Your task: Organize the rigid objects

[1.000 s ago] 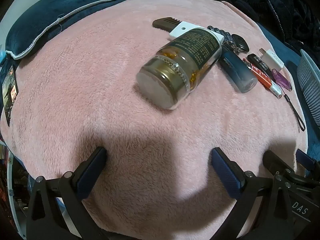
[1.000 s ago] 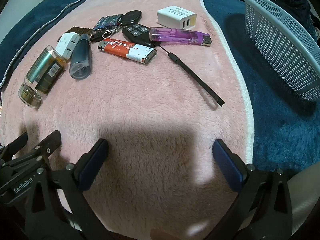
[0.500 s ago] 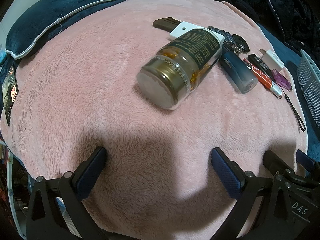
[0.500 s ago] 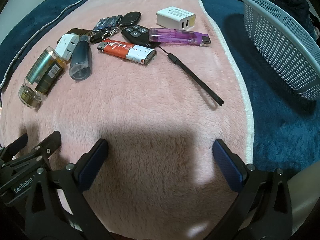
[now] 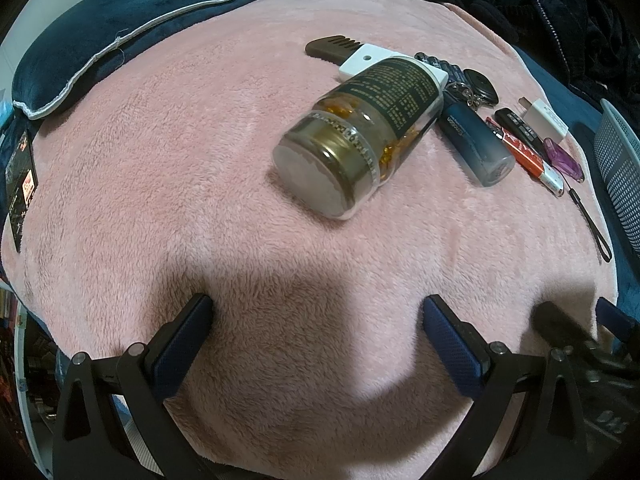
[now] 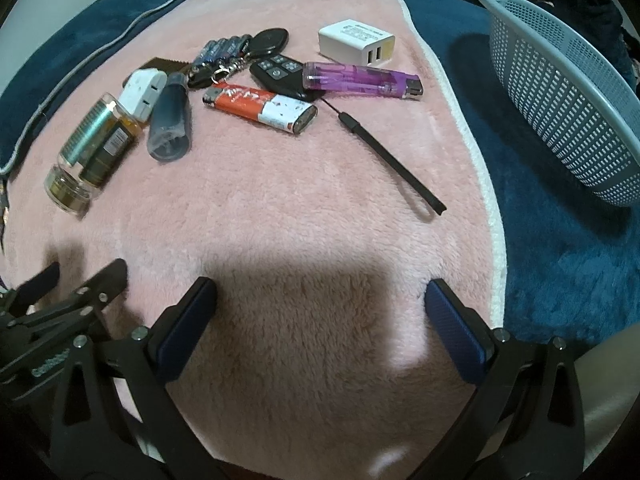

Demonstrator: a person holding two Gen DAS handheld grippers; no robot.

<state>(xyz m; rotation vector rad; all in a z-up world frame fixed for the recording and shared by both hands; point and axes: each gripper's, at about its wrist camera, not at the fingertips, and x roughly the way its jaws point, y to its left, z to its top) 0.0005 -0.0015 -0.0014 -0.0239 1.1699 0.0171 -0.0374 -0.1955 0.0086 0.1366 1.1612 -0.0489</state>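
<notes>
— Both claws wide open and empty: left claw (image 5: 316, 312) low over the pink blanket (image 5: 160, 168), right claw (image 6: 320, 292) near its right edge.

— Anything sorted?

— Looks like nothing yet. Pill bottle (image 5: 360, 132), blue tube (image 5: 476, 140), red lighter (image 6: 260, 108), purple lighter (image 6: 360, 79), key fob (image 6: 280, 76) and white charger (image 6: 356, 42) all crowd the far edge; the basket (image 6: 560, 92) sits off the blanket, right.

— Labels?

— Too small to read.
</notes>
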